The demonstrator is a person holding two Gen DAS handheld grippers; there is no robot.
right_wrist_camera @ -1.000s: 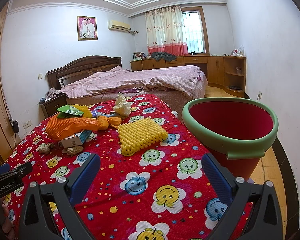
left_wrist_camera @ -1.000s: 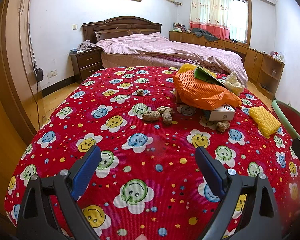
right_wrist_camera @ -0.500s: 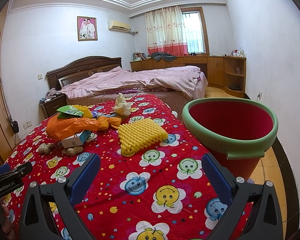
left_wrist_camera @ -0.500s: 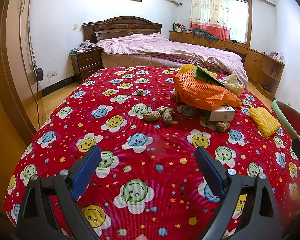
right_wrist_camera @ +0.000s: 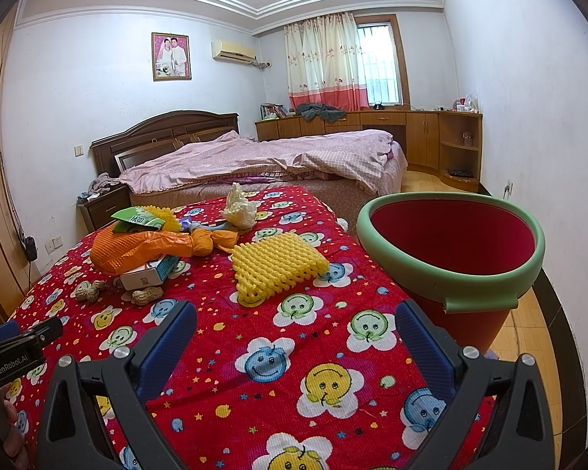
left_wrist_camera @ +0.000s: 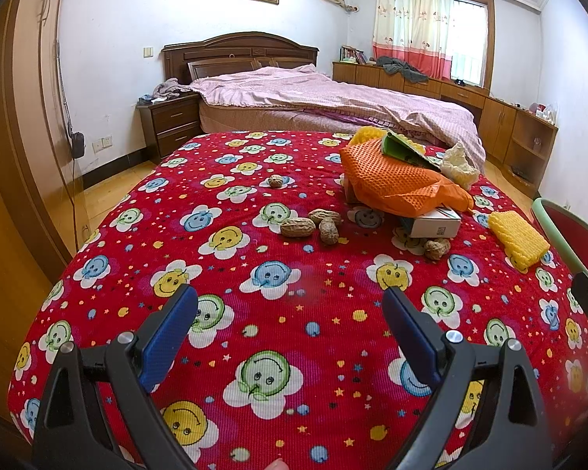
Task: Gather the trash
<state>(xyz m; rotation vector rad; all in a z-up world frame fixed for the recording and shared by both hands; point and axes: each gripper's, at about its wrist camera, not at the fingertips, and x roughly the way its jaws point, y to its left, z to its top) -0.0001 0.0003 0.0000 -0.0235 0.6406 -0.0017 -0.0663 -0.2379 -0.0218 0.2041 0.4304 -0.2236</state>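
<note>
Trash lies on a red smiley-print cloth (left_wrist_camera: 254, 313): an orange plastic bag (left_wrist_camera: 388, 180) over a white box (left_wrist_camera: 435, 225), several peanut shells (left_wrist_camera: 313, 227), a yellow foam net (left_wrist_camera: 517, 237) and crumpled pale paper (left_wrist_camera: 458, 164). In the right wrist view the same yellow foam net (right_wrist_camera: 274, 266), orange plastic bag (right_wrist_camera: 141, 248) and a red bucket with a green rim (right_wrist_camera: 450, 254) appear. My left gripper (left_wrist_camera: 290, 309) hovers open near the cloth's front edge, nothing between its fingers. My right gripper (right_wrist_camera: 296, 323) is open too, left of the bucket.
A bed with a pink cover (left_wrist_camera: 325, 98) stands behind the table. A nightstand (left_wrist_camera: 168, 125) is at the back left and wooden cabinets (right_wrist_camera: 419, 137) line the window wall. The left gripper's body (right_wrist_camera: 15, 348) and a hand show at the right view's left edge.
</note>
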